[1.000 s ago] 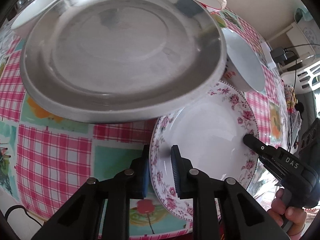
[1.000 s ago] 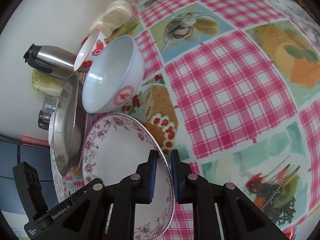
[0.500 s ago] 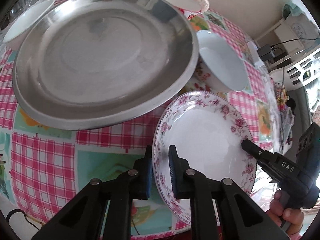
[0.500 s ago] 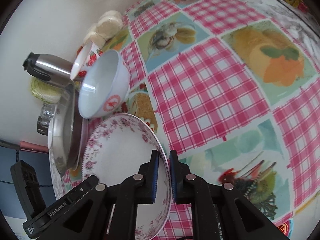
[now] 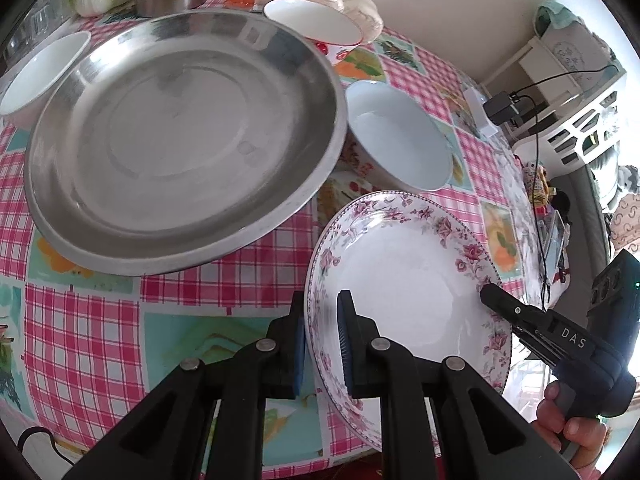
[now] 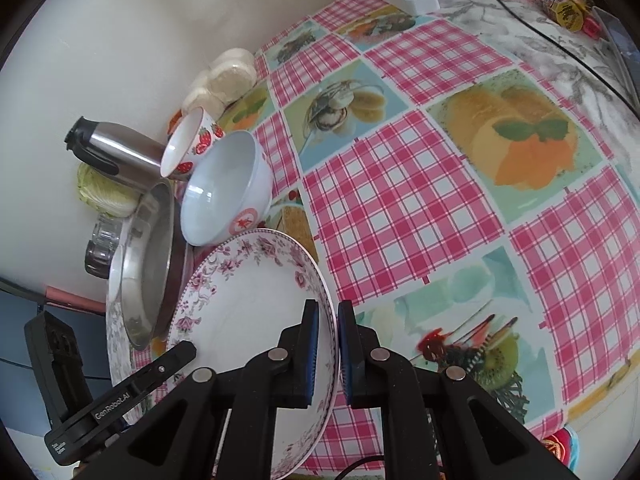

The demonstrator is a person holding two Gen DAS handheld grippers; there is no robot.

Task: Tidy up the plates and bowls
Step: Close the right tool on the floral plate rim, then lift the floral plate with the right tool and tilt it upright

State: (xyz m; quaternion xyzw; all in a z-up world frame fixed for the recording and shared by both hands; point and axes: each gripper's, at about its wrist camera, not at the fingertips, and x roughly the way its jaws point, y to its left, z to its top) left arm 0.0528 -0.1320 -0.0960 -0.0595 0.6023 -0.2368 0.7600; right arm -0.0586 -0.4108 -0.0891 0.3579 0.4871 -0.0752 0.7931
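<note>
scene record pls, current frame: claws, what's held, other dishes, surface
left claw: shut on floral plate, near rim
right claw: shut on floral plate, opposite rim
floral plate: tilted, held by both claws
steel plate: on table, beside floral plate
light blue bowl: next to steel plate
strawberry bowl: behind blue bowl
white bowl: far side of steel plate
surface: pink checked tablecloth

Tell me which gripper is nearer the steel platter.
Left. The left gripper clamps the floral plate on the rim that faces the steel platter; the right gripper clamps the opposite rim, farther from it.
</note>
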